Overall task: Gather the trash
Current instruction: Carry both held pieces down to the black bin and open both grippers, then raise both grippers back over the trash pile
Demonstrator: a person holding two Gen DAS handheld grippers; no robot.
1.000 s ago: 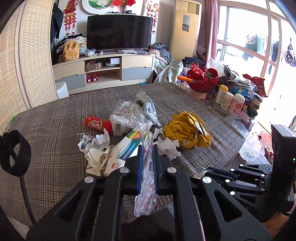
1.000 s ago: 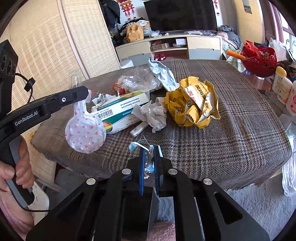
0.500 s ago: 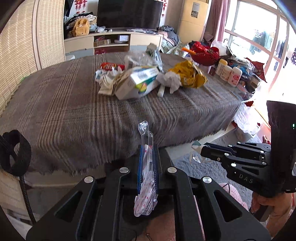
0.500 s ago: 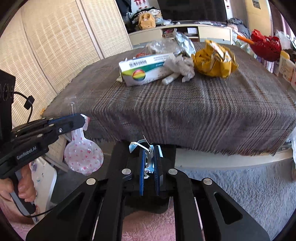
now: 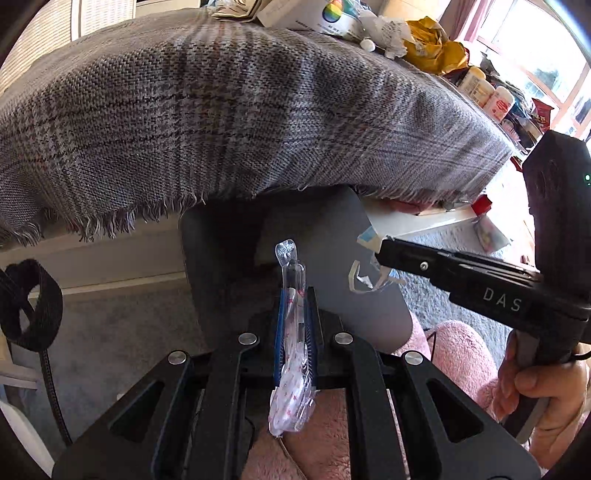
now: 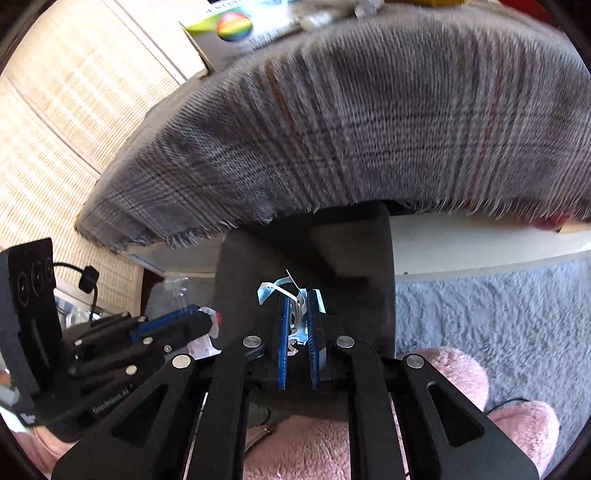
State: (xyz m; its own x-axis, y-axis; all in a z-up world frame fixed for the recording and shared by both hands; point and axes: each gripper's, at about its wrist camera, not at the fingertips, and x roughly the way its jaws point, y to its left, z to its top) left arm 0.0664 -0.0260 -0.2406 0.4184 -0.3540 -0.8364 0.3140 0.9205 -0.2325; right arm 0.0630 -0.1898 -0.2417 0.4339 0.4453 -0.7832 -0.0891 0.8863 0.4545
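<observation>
My left gripper (image 5: pixel 295 295) is shut on a clear plastic wrapper with pink stars (image 5: pixel 291 354), which sticks out past both ends of the pads. My right gripper (image 6: pixel 298 295) is shut on a crumpled blue-and-white paper scrap (image 6: pixel 280 291). Both hang below the table's edge, over a dark grey bin-like container (image 5: pixel 229 251) (image 6: pixel 351 258). In the left wrist view the right gripper (image 5: pixel 384 251) comes in from the right with its scrap (image 5: pixel 369 236). The right wrist view shows the left gripper (image 6: pixel 207 321) at lower left. More trash lies on the table: a rainbow-logo box (image 5: pixel 332 14) and a yellow wrapper (image 5: pixel 432 48).
The plaid tablecloth (image 5: pixel 221 110) with its frayed hem overhangs just above the container. Pink fuzzy clothing (image 6: pixel 454 373) and a hand (image 5: pixel 546 387) are close below. Grey carpet (image 6: pixel 498 314) lies to the right, a woven screen (image 6: pixel 74 110) to the left. Bottles (image 5: pixel 495 103) stand past the table.
Both grippers have sunk from above the tabletop to below its edge, over the grey container, tilting further downward. Each keeps hold of its piece of trash.
</observation>
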